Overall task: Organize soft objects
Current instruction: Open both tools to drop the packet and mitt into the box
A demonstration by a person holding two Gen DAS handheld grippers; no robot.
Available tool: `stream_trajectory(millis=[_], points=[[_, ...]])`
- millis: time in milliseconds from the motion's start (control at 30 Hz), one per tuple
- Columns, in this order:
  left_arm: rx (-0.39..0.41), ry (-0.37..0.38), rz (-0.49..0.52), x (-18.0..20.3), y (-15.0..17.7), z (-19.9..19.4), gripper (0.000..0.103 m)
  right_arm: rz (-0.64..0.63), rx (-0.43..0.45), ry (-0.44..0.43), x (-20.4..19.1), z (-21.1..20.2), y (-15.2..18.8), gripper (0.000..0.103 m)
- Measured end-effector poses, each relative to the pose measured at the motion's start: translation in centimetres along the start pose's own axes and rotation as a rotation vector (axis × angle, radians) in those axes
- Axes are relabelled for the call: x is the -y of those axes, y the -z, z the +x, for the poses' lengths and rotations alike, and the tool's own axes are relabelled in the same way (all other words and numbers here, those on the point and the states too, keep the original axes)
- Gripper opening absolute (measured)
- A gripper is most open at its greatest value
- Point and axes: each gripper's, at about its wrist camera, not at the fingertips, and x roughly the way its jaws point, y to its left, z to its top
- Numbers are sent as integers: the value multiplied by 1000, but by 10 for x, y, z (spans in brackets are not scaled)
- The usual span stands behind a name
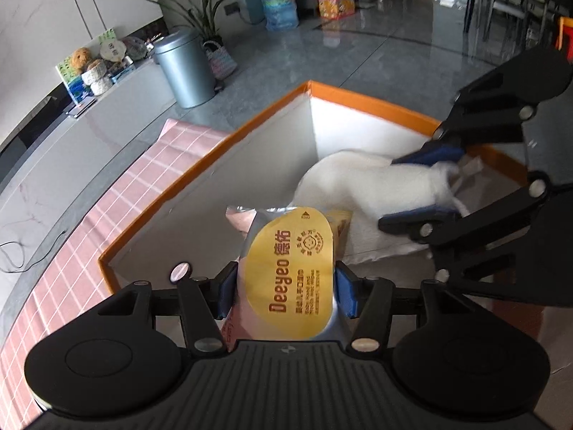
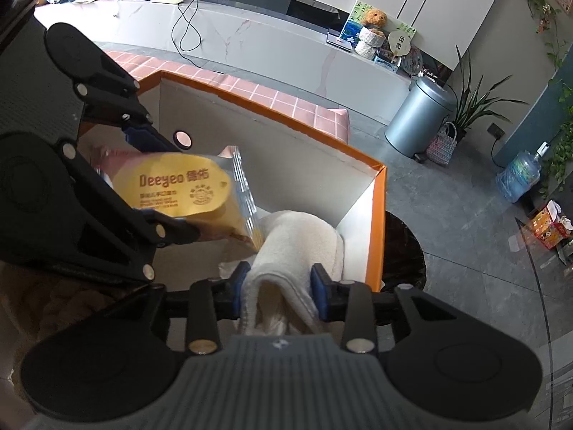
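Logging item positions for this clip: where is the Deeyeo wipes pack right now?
The wipes pack is clamped in the left gripper, held over the orange-rimmed box, just left of the white towel gripped by the right gripper.

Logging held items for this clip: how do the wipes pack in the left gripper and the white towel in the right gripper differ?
The wipes pack is a glossy printed packet with a yellow label; the white towel is plain fluffy cloth. The pack keeps its flat shape between the left gripper fingers; the towel bunches and folds in the right gripper. Both are clamped over the orange-rimmed box.
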Motion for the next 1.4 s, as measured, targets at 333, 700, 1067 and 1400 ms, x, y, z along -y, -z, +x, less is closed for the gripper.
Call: stream_trajectory(millis=[333, 700, 1067, 1400], points=[[24, -18, -21, -4, 4, -17, 68, -1, -9, -8, -1, -9, 0, 44], [68, -37, -50, 2, 8, -43, 68, -3, -106, -8, -13, 0, -3, 25], [102, -50, -149, -2, 24, -72, 68, -103, -176, 47, -42, 8, 1, 35], [169, -75, -243, -2, 51, -108, 70, -152, -110, 153, -55, -23, 12, 74]])
